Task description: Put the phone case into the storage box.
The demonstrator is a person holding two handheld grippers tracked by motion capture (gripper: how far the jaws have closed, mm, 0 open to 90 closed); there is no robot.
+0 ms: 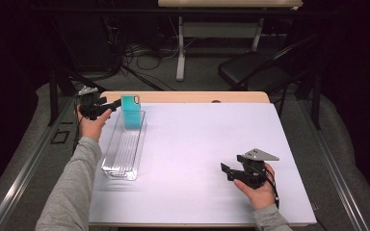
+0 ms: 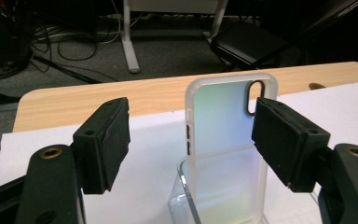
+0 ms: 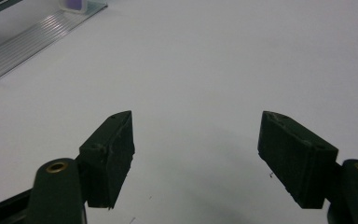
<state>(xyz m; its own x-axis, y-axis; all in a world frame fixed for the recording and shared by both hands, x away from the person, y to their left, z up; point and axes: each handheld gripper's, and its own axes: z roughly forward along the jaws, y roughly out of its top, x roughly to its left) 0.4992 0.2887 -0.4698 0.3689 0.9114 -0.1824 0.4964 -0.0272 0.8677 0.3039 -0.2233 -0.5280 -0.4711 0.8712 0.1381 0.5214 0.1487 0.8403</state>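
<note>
1. Surface: bench (image 1: 197, 159) w/ a white sheet over most of the top; bare light-wood strip along the far edge, small dark notch in it.
2. Room: dark all round. Grey carpet, loose cables on the floor behind, white legs of another desk, black folding chair (image 1: 255, 67) beyond the far-right corner. Metal rails run along the floor on both sides of the bench.
3. Clear tray (image 1: 124, 149): long, narrow, ribbed floor, lying lengthwise on the left part of the sheet, near end pointing toward the person.
4. Phone case (image 1: 131, 111): translucent, teal-tinted in the high view, standing upright in the tray's far end, camera cut-out at top. In the left gripper view it rises between the pads, leaning a little.
5. Left gripper (image 1: 110, 105): by the far-left corner, level w/ the case top. Released; jaws apart, clear gap on one side of the case, the other pad just beside the cut-out edge; contact there can't be told.
6. Right gripper (image 1: 227, 172): near-right area, held in the hand just above bare sheet. Released, jaws wide, nothing between them.
7. Open room: the whole middle & right of the sheet is free; the two grippers are well apart. Tray sits close to the sheet's left edge, little margin there.
</note>
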